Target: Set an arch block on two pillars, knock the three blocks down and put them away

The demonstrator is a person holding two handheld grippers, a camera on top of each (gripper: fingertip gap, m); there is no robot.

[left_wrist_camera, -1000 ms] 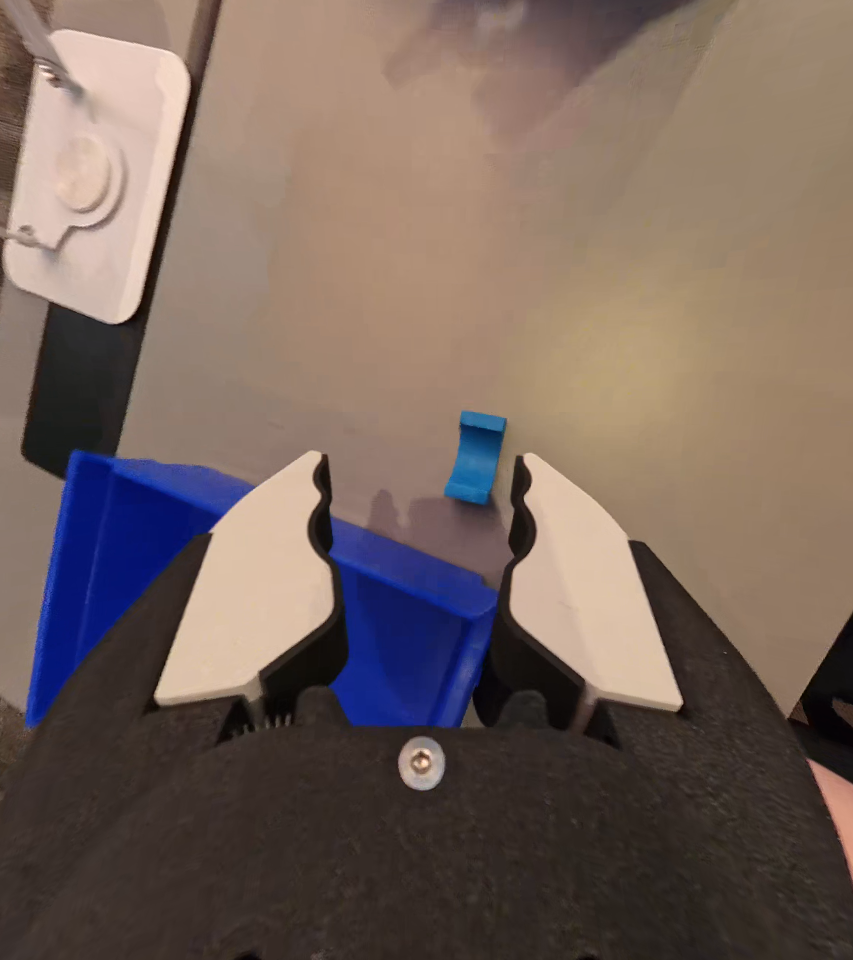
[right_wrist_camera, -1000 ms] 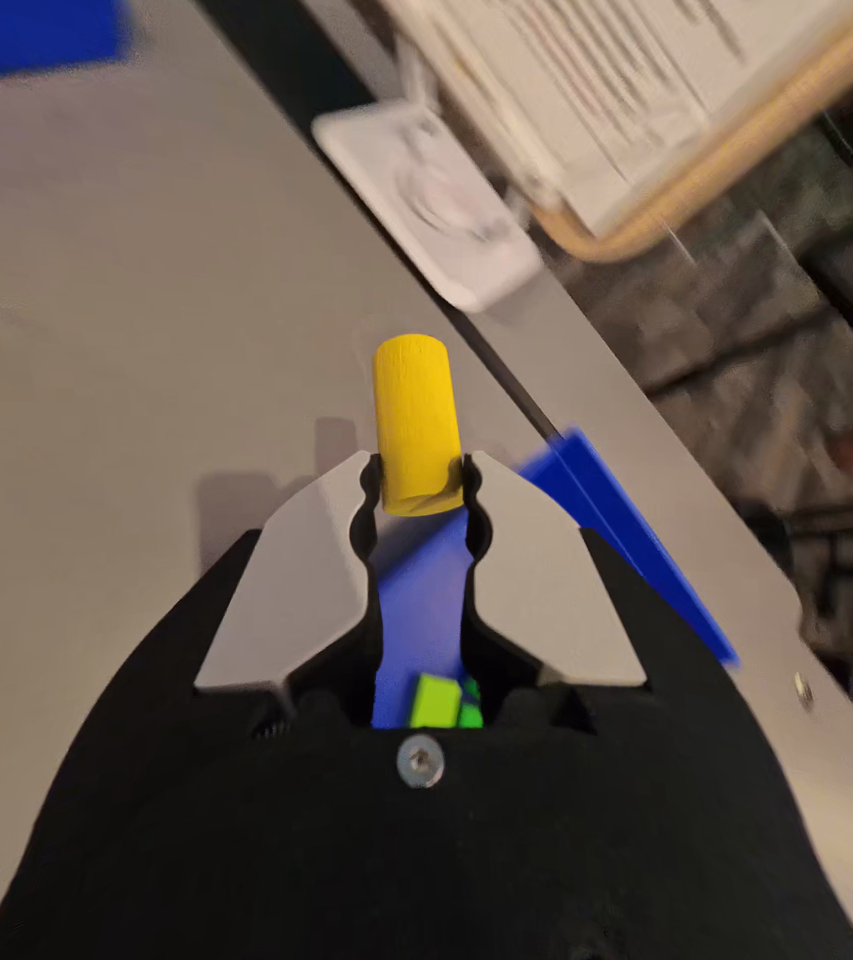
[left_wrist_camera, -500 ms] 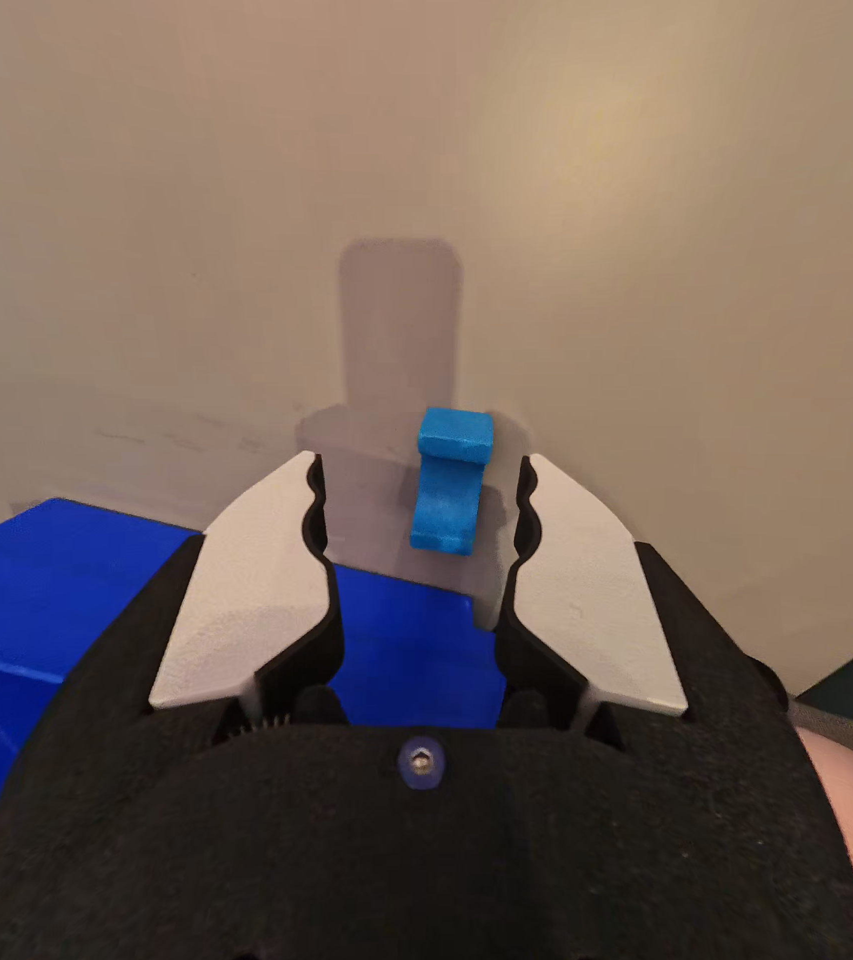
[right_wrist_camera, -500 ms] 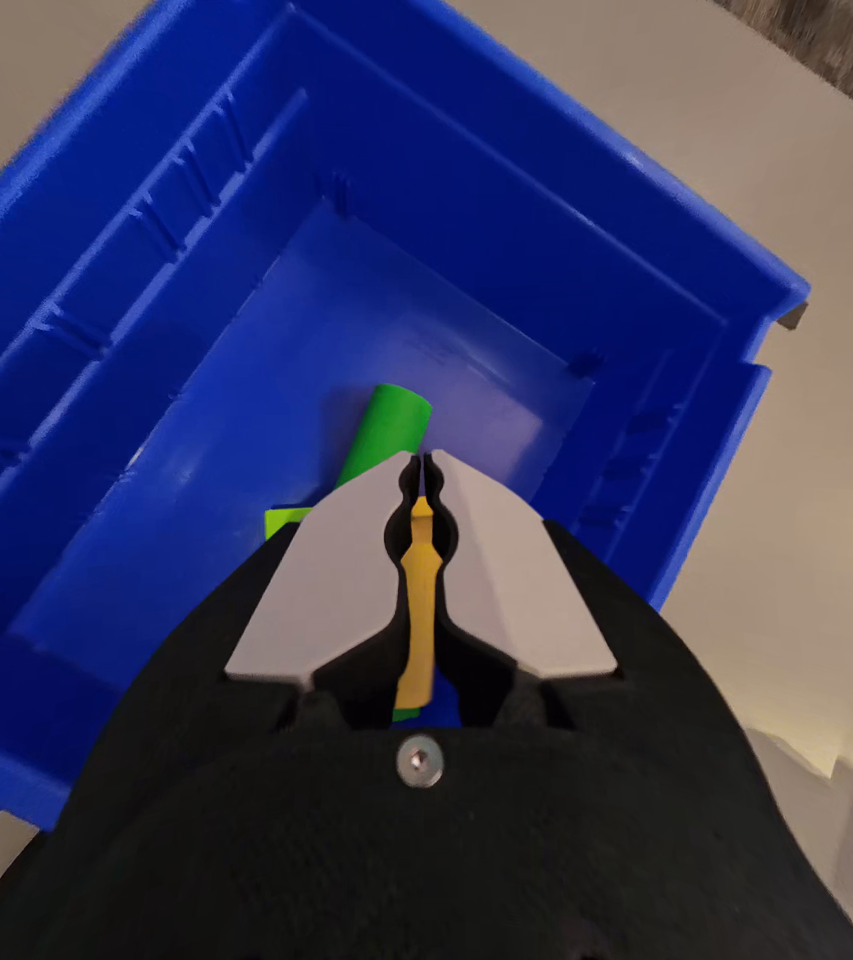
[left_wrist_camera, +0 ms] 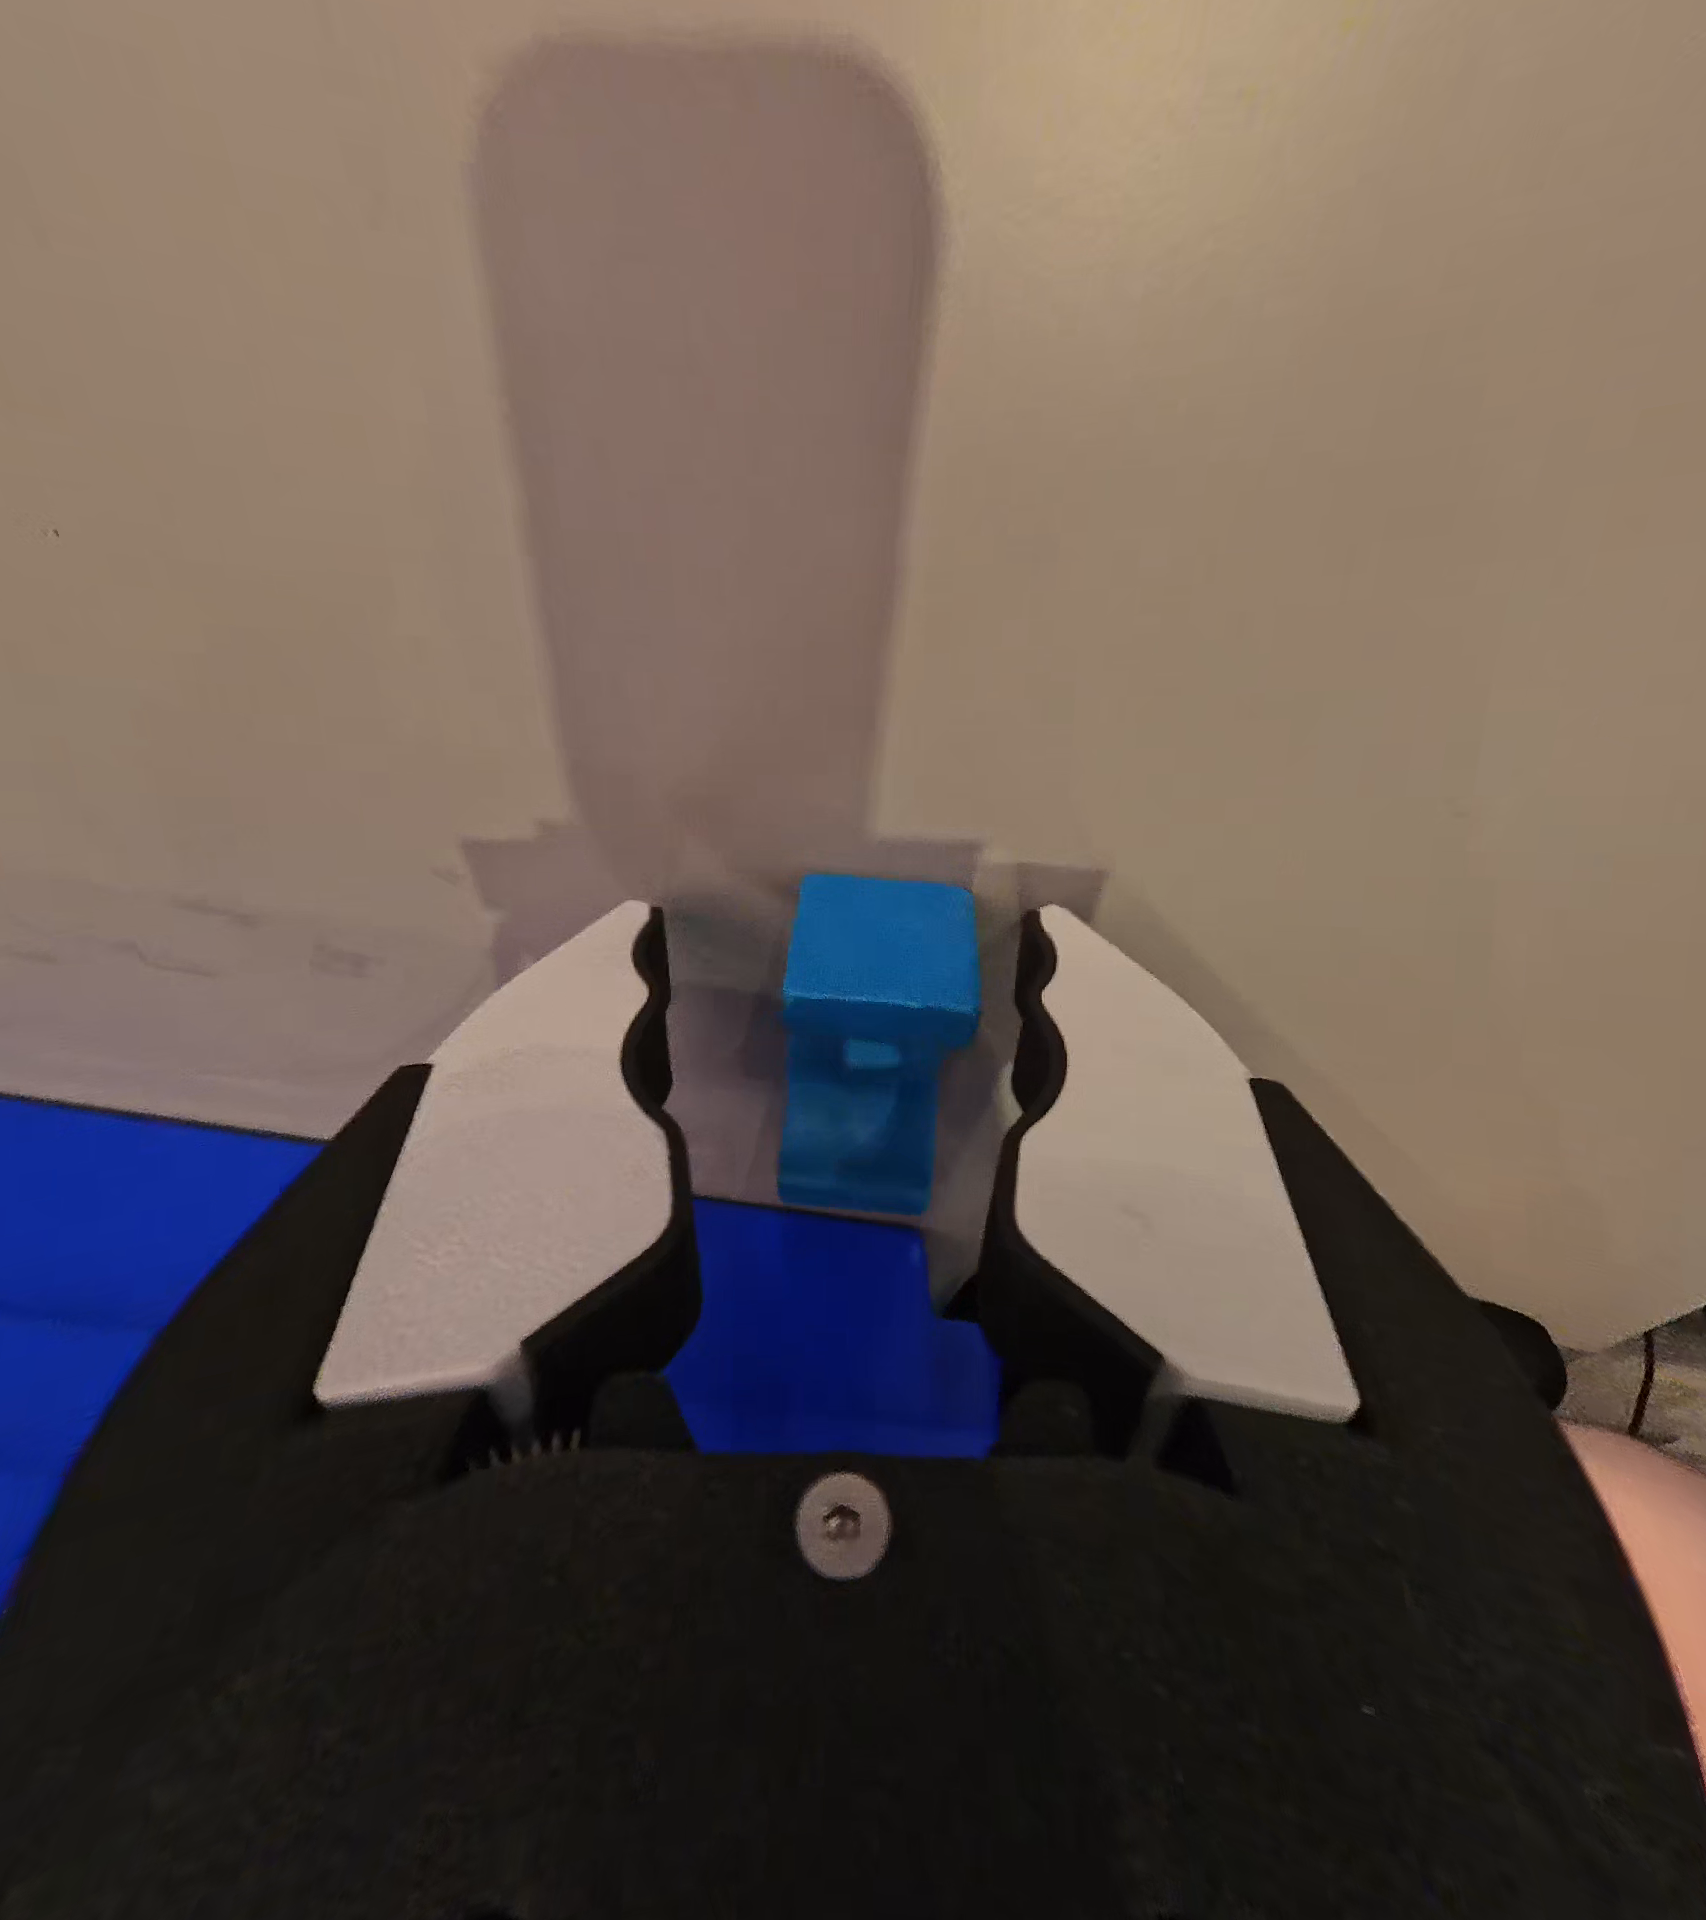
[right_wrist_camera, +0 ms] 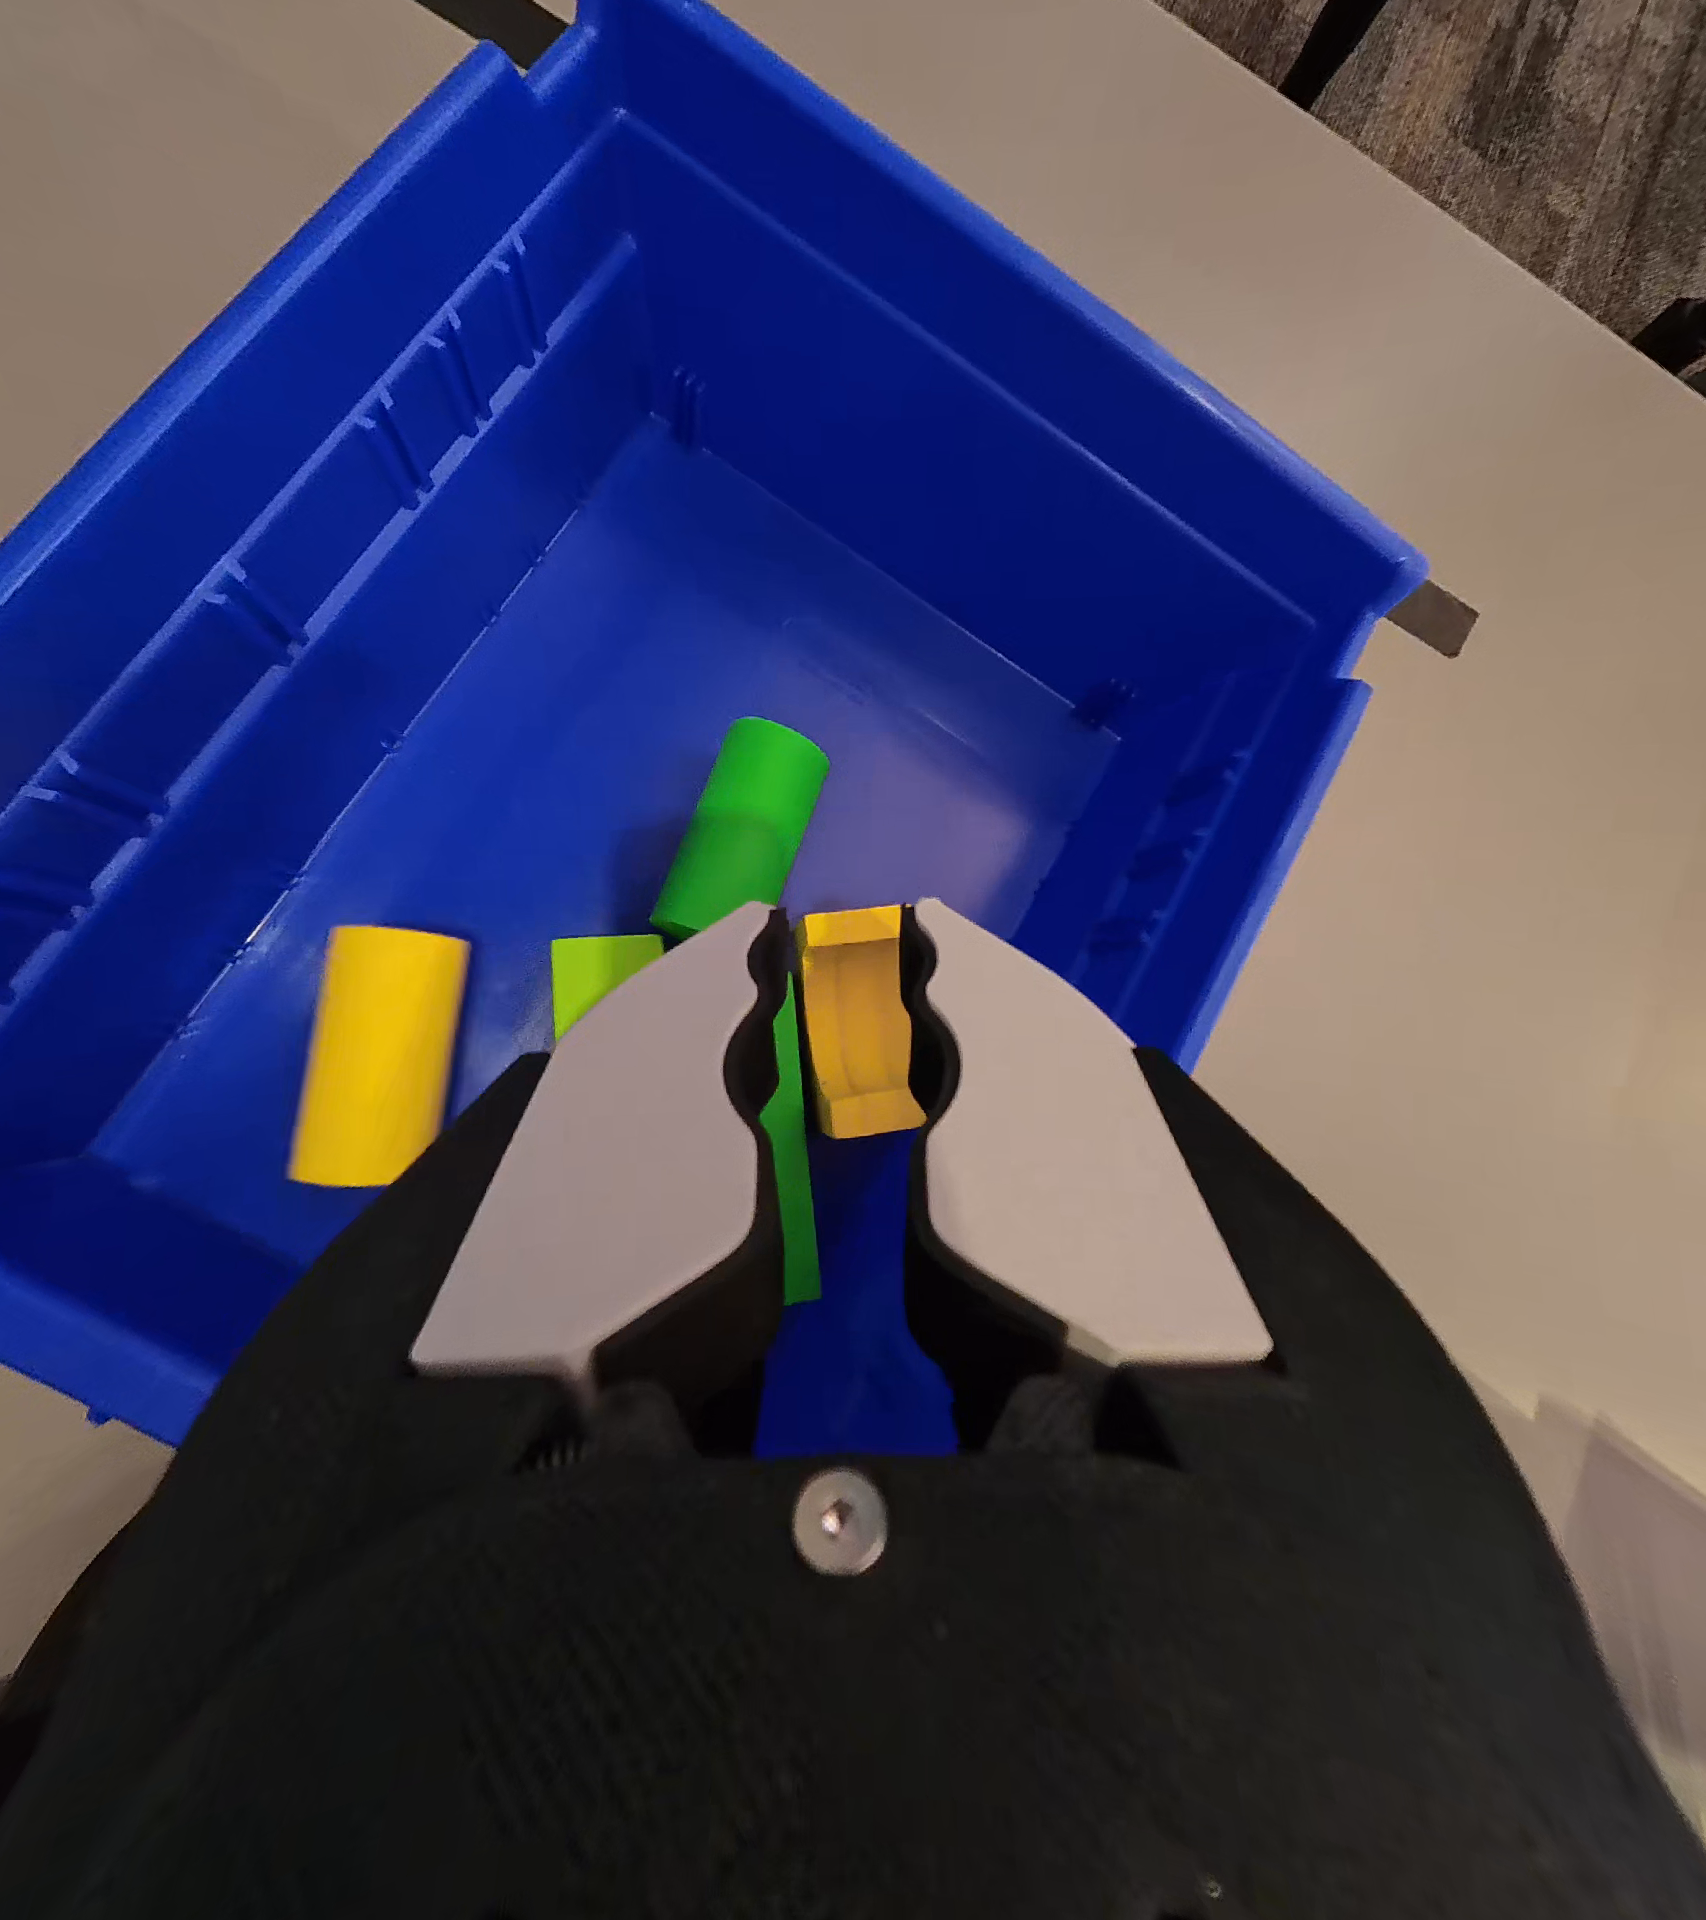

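In the left wrist view, our left tool (left_wrist_camera: 844,1029) is spread wide and holds nothing. The blue arch (left_wrist_camera: 875,1044) lies on the desk (left_wrist_camera: 1348,520) straight ahead, in line with the gap between the tips and touching neither of them, as far as we can see. The bin (left_wrist_camera: 49,1299) shows below and to the left of this tool, so the arch is still outside it. We judge that this is the last block to put away.

In the right wrist view, our right tool (right_wrist_camera: 844,1023) hangs over the bin (right_wrist_camera: 932,343), with its tips only a little apart. A yellow arch (right_wrist_camera: 854,1023) shows in the gap; we cannot tell if the tool pinches it or if it simply lies on the bin floor below. The yellow cylinder (right_wrist_camera: 376,1055) lies free in the bin, to the left of this tool. A green cylinder (right_wrist_camera: 740,821) lies just ahead of the tips, and a lighter green block (right_wrist_camera: 600,982) sits beside it, partly hidden.

So the building and knocking down seem finished, and the putting away is nearly done. What remains, in our judgement, is to grip the blue arch and carry it into the bin.
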